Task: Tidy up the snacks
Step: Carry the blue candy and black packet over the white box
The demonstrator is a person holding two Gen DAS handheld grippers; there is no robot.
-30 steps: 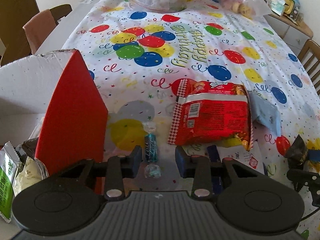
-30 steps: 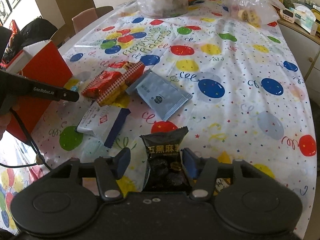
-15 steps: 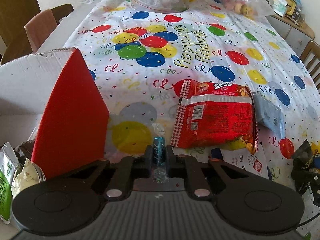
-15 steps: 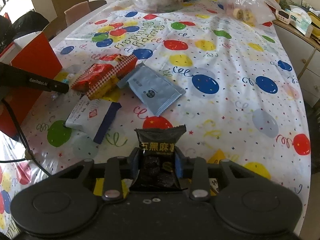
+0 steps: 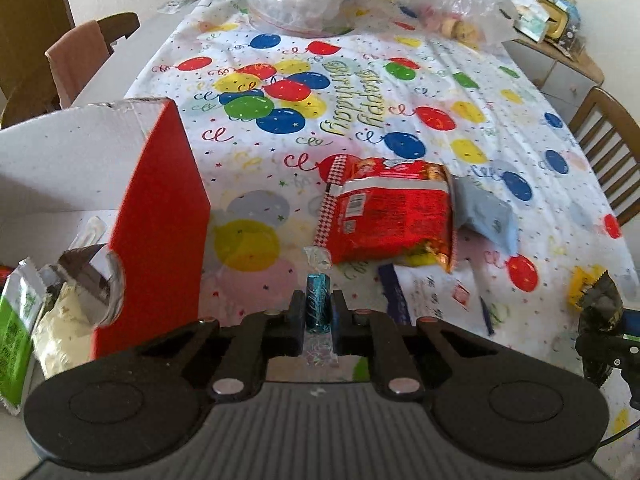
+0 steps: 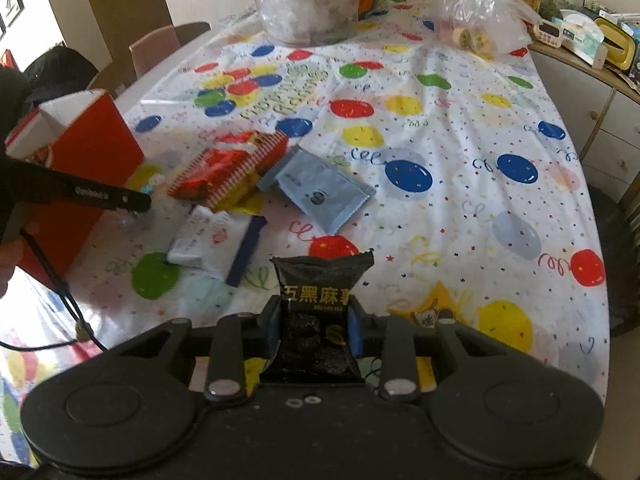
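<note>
Balloon tablecloth (image 5: 400, 92): L gripper (image 5: 318, 312) clenched on teal candy (image 5: 317, 300), just right of red box (image 5: 160, 220); R gripper (image 6: 316, 320) grasping black sesame pkt (image 6: 320, 280), further right.

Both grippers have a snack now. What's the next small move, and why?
Probably carry the left gripper, shut on the blue candy, leftward over the red box's open top. The box is beside it and already holds snacks; the right gripper grips the black packet.

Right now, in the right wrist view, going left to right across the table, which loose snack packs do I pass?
Red checkered pack → white and navy pack → pale blue pack → black pack, clamped in the right gripper.
</note>
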